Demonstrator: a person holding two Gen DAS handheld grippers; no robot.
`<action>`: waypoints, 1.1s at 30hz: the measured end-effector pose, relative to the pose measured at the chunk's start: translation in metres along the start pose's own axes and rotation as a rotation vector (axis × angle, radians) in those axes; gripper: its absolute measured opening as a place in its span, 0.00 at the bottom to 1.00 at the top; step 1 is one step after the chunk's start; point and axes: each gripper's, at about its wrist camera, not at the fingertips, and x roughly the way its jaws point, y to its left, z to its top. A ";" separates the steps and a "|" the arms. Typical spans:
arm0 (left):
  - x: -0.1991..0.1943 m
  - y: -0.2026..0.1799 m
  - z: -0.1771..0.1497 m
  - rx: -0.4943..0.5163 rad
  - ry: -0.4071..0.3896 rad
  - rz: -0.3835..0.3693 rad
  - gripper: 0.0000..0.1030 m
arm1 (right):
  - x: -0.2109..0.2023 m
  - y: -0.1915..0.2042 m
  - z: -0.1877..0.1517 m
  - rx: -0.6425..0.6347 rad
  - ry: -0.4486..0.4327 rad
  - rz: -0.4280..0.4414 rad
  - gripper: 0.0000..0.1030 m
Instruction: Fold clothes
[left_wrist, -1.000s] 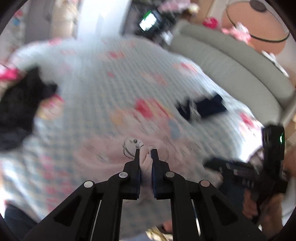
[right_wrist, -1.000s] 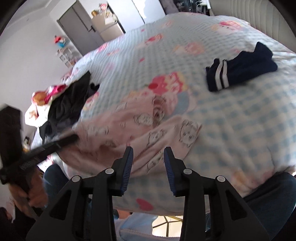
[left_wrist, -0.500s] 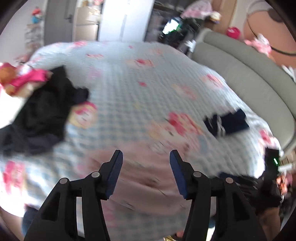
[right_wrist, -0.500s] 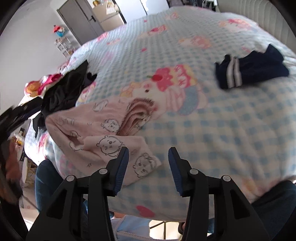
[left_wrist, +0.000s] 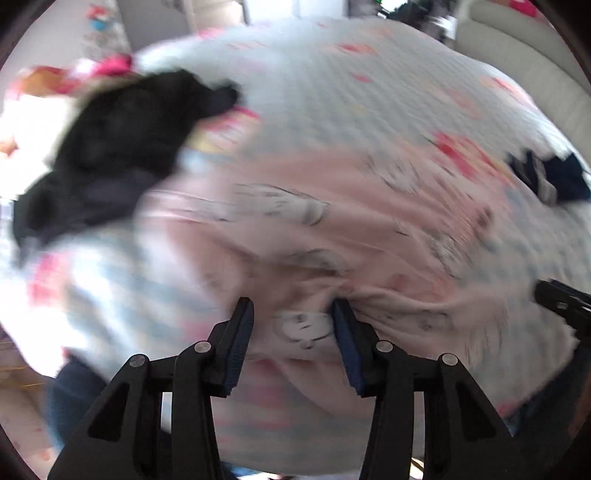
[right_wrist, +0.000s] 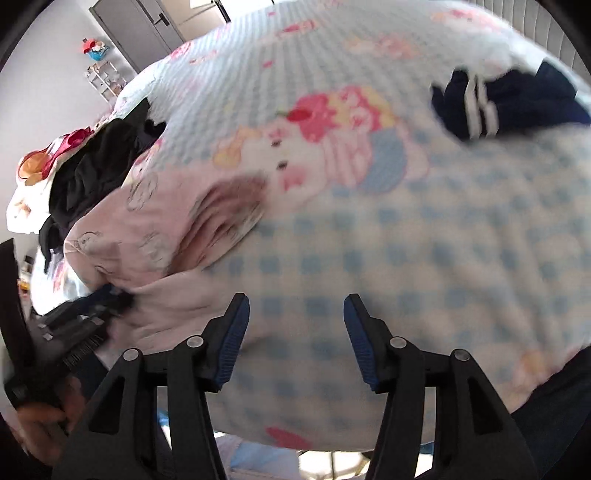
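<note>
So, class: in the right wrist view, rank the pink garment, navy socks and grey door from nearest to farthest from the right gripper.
1. Pink garment, just left of the right gripper.
2. Navy socks, upper right.
3. Grey door, far upper left.

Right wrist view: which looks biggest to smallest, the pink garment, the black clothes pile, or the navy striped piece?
As they look in this view:
1. pink garment, clearly the largest.
2. black clothes pile.
3. navy striped piece.
The last two look close in size, and both lie farther from the camera than the pink one, so their order is unsure.
</note>
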 end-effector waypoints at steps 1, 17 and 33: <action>-0.008 0.008 0.005 -0.021 -0.015 -0.051 0.46 | -0.001 0.000 0.005 -0.005 -0.010 -0.001 0.53; 0.032 -0.054 0.010 0.052 0.084 -0.276 0.32 | 0.076 0.043 0.067 -0.058 0.047 0.161 0.34; -0.186 -0.052 0.175 0.227 -0.552 -0.189 0.07 | -0.151 0.056 0.116 -0.101 -0.550 0.054 0.07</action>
